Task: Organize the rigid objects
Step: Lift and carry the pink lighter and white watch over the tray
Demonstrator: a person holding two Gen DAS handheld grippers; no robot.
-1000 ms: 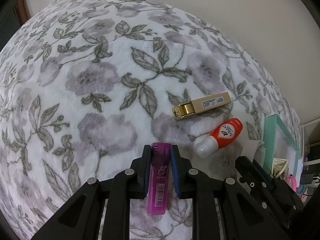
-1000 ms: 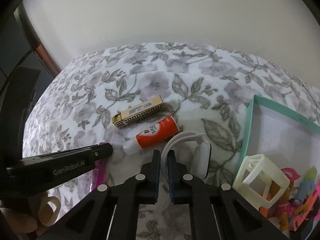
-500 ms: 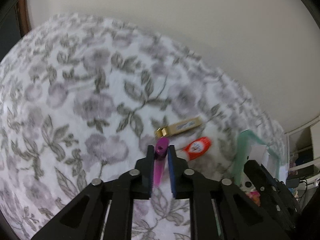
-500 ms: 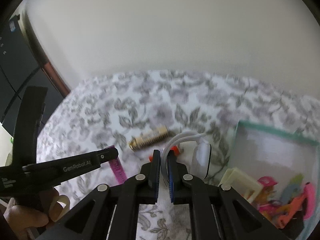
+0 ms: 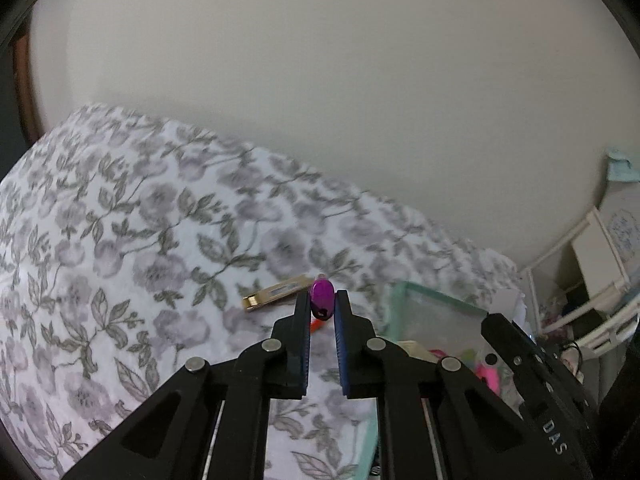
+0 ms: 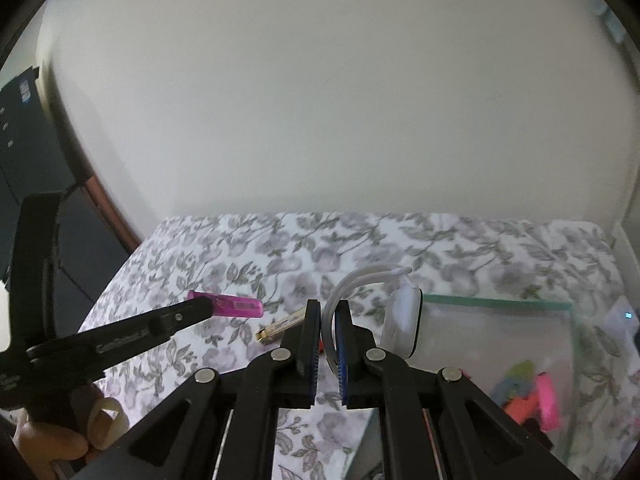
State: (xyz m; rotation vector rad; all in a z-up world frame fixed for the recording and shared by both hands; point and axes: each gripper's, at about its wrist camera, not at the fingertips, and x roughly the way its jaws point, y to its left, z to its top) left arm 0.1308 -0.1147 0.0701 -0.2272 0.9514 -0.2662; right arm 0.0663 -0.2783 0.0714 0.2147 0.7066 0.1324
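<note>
My left gripper point(image 5: 322, 305) is shut on a purple lighter point(image 5: 322, 298), held in the air above the floral blanket point(image 5: 120, 248); the same purple lighter point(image 6: 236, 306) shows in the right wrist view, sticking out of the left gripper's fingers point(image 6: 192, 309). My right gripper point(image 6: 328, 312) is shut on the looped white cable point(image 6: 360, 274) of a white charger block point(image 6: 403, 326), which hangs beside the jaws. A gold case point(image 5: 276, 297) lies on the blanket below. Only a sliver of the orange roll-on bottle point(image 5: 317, 325) shows between the left fingers.
A clear box with a green rim point(image 6: 496, 303) sits at the right, holding bright toys point(image 6: 532, 396). A plain wall rises behind the bed. White shelving point(image 5: 592, 280) stands at the far right. A person's hand point(image 6: 48, 444) grips the left tool's handle.
Both grippers have risen well above the blanket. The left one closed on the purple lighter and lifted it; the right one carried the cable and charger up. The objects below look smaller.
</note>
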